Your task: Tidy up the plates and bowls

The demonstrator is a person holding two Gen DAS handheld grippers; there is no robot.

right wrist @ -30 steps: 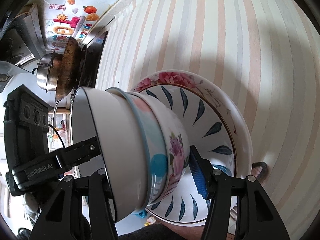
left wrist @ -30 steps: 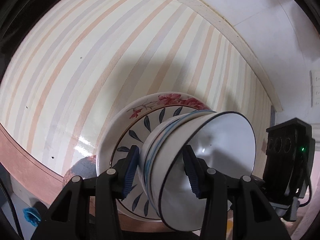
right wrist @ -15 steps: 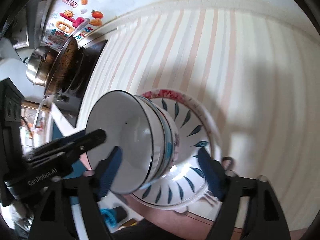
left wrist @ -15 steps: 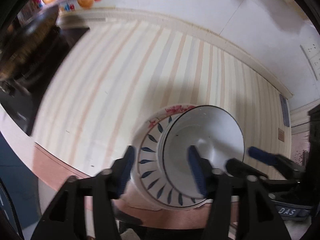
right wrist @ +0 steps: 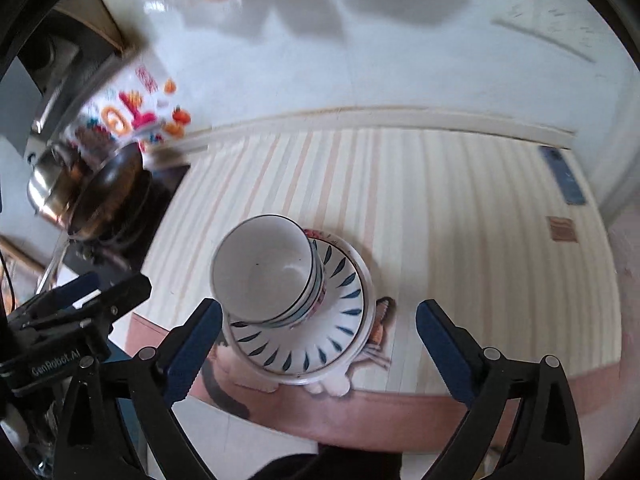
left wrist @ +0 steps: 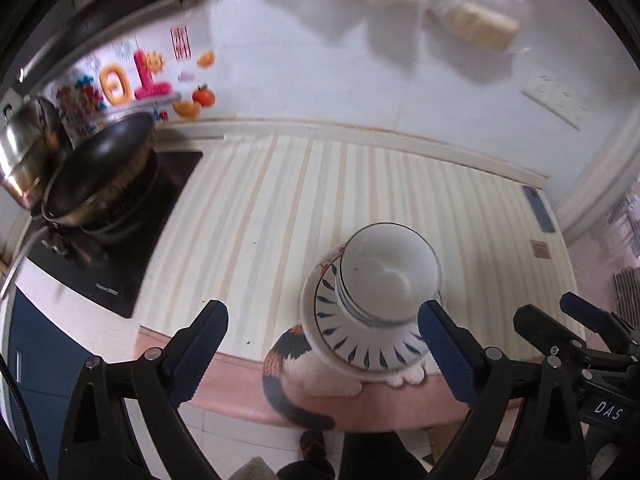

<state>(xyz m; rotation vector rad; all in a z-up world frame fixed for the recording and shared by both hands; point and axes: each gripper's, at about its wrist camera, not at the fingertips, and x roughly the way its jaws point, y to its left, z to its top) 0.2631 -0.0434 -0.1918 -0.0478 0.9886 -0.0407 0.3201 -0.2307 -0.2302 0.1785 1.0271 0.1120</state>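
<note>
Bowls (left wrist: 386, 276) sat nested in one stack on a pile of plates (left wrist: 360, 350) with blue leaf marks, right at the near edge of the striped counter (left wrist: 280, 208), as the left wrist view had it. The left gripper (left wrist: 326, 354) hung above that edge with its jaws opening, blue pads wide apart and nothing pressed between them; the plates showed through the gap, lower down and untouched. A calico cat (left wrist: 290, 364) stood up against the counter edge with its white paws beside the plates. Off to the left a dark wok (left wrist: 100, 168) and a steel pot (left wrist: 24, 148) rested on a black cooktop (left wrist: 120, 248), all blurred.

From the right wrist view, the same bowls (right wrist: 264, 268) leaned toward the left side of the plates (right wrist: 320, 340), the top bowl white with a thin dark rim. The right gripper (right wrist: 320, 350) was also opening, its fingers either side of the plates but clear of them. The left gripper's (right wrist: 80, 292) tips poked in at the left, near the counter (right wrist: 460, 220) edge.
</note>
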